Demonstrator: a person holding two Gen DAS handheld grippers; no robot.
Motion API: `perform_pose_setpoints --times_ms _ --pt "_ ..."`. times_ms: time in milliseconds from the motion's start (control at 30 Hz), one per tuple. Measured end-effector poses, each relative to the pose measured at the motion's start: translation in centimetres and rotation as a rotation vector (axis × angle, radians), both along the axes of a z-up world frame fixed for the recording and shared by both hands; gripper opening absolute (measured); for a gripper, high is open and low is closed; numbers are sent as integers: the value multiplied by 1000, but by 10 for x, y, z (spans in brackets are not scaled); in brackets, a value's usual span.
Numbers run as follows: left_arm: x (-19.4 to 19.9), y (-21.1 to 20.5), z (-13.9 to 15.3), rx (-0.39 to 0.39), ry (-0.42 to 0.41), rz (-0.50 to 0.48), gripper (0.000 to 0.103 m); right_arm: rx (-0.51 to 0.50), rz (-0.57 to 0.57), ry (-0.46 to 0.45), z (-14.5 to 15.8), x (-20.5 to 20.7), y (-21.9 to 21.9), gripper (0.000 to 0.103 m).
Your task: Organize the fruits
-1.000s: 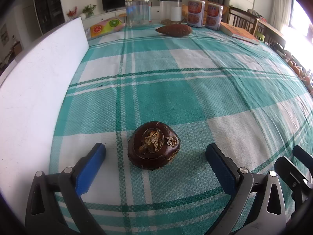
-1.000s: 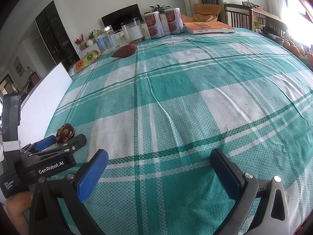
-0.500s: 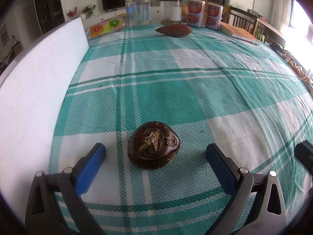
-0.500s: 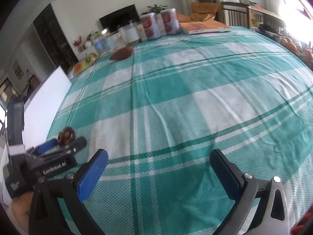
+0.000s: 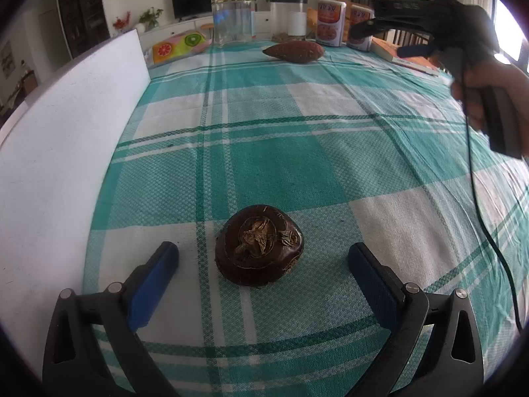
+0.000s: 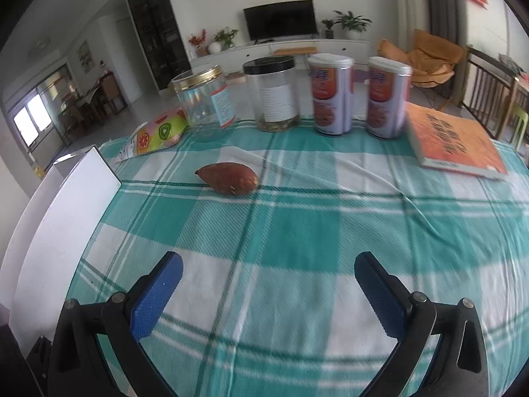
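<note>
Right wrist: one sweet potato (image 6: 228,182), two canisters (image 6: 330,94).

A home living room is showing: a television (image 6: 279,20) sitting above potted plants (image 6: 351,21), an orange armchair (image 6: 426,58) right of it.

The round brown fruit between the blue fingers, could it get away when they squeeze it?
Maybe. The round brown fruit is domed and glossy, so the left gripper, now wide open, might squirt it across the tablecloth. The right gripper faces the sweet potato; its tapered ends could slip too.
</note>
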State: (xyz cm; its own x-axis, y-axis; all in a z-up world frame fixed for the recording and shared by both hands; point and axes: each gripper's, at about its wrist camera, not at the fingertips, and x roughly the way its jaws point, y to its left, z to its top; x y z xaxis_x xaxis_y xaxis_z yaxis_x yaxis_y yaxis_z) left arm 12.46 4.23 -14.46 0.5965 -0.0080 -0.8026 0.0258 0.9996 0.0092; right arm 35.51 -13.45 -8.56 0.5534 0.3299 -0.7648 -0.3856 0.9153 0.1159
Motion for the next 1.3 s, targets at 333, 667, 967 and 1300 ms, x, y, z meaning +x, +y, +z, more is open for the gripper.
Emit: perform_pose_setpoints --times_ms 333,667,967,1300 --pt "0 0 0 0 0 0 103 -279 139 73 -36 77 92 52" --pt "0 0 0 0 -1 0 103 -114 20 273 -23 18 20 34" --pt "0 0 0 -2 -1 -1 103 20 -37 421 -20 -80 -34 34" --pt "-8 11 5 -151 15 -131 101 336 -135 510 -42 -201 -87 32"
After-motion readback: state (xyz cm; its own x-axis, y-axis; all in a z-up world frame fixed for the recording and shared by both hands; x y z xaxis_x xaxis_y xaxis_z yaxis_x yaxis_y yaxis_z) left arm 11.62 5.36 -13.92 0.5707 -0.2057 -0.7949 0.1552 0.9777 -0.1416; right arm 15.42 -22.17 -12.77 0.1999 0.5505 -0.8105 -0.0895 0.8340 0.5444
